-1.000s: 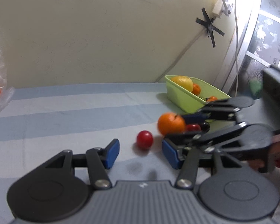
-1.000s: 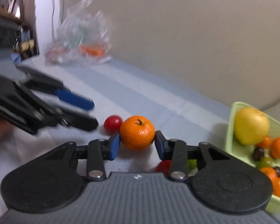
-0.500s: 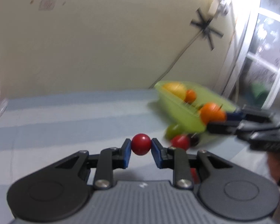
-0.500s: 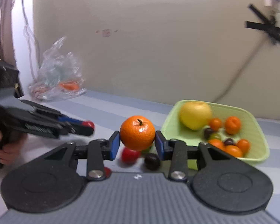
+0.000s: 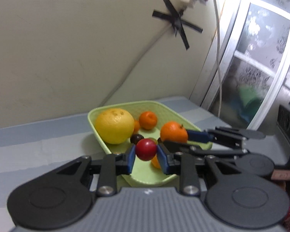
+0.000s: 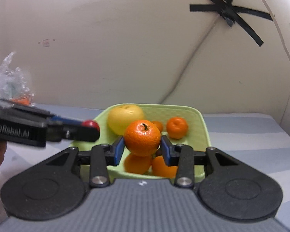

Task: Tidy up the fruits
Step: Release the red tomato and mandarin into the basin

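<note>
My left gripper [image 5: 146, 155] is shut on a red cherry tomato [image 5: 146, 148] and holds it above the near end of the green tray [image 5: 170, 109]. My right gripper [image 6: 142, 150] is shut on a mandarin orange [image 6: 142, 136] and holds it over the same tray [image 6: 201, 131]. The tray holds a big yellow citrus [image 5: 115, 125], small oranges [image 5: 147, 119] and dark and green grapes [image 5: 136, 138]. In the left wrist view the right gripper [image 5: 176, 137] reaches in from the right with its orange [image 5: 173, 132]. In the right wrist view the left gripper [image 6: 90, 128] comes in from the left with the tomato [image 6: 90, 124].
The tray sits on a blue-striped cloth [image 5: 38, 141] against a cream wall. A cable taped with black crosses [image 5: 176, 24] runs down the wall behind it. A clear plastic bag [image 6: 11, 83] with fruit lies far left. A window frame [image 5: 251, 73] stands at the right.
Both grippers have moved over the tray with their fruit. A second ago my left gripper was open beside the tomato on the cloth; it closed on it and lifted it.
</note>
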Demonstrator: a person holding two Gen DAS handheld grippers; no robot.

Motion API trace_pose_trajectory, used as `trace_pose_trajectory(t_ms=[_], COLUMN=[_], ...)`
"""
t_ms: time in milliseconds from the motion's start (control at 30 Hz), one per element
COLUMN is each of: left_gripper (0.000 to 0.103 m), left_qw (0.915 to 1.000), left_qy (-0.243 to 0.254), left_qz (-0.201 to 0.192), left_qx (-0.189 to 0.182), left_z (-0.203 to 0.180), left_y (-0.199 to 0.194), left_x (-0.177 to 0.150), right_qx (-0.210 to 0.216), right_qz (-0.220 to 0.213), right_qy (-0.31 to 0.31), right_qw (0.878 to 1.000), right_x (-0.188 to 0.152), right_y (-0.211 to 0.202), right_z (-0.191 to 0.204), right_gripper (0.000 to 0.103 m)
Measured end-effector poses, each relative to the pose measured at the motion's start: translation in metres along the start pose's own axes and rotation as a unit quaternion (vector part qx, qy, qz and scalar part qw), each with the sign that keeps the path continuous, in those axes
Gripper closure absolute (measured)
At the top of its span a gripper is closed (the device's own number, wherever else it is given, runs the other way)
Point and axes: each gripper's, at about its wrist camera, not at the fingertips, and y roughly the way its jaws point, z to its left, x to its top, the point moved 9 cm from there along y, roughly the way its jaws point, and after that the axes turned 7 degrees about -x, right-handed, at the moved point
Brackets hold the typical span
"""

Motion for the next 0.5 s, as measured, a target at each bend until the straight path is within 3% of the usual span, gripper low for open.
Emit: trace_pose_trajectory(t_ms=[100, 233, 333, 500], left_gripper=[0.069, 0.069, 0.069, 0.069], left_qw=[0.9999, 1.0, 0.9987, 0.993], left_qy=[0.004, 0.0, -0.027, -0.067], left_qz=[0.007, -0.005, -0.043, -0.086], left_qx=[0.006, 0.007, 0.007, 0.044], left_z=[-0.002, -0.003, 0.008, 0.036], left_y=[0.005, -0.011, -0.05, -0.119], left_x=[-0.003, 0.0, 0.005, -0.012], right_qx=[-0.003, -0.003, 0.001, 0.029], right_qz=[0.0, -0.018, -0.034, -0.047], right_qy=[0.012, 0.027, 0.043, 0.048], right_qw=[1.0, 0.999, 0.998, 0.997], right_x=[0.001, 0.008, 0.013, 0.008], right_y=[0.01, 0.0, -0.018, -0.054], right_z=[-0.006, -0.008, -0.011, 0.001], right_gripper=[0.058, 0.056, 0.056, 0.057])
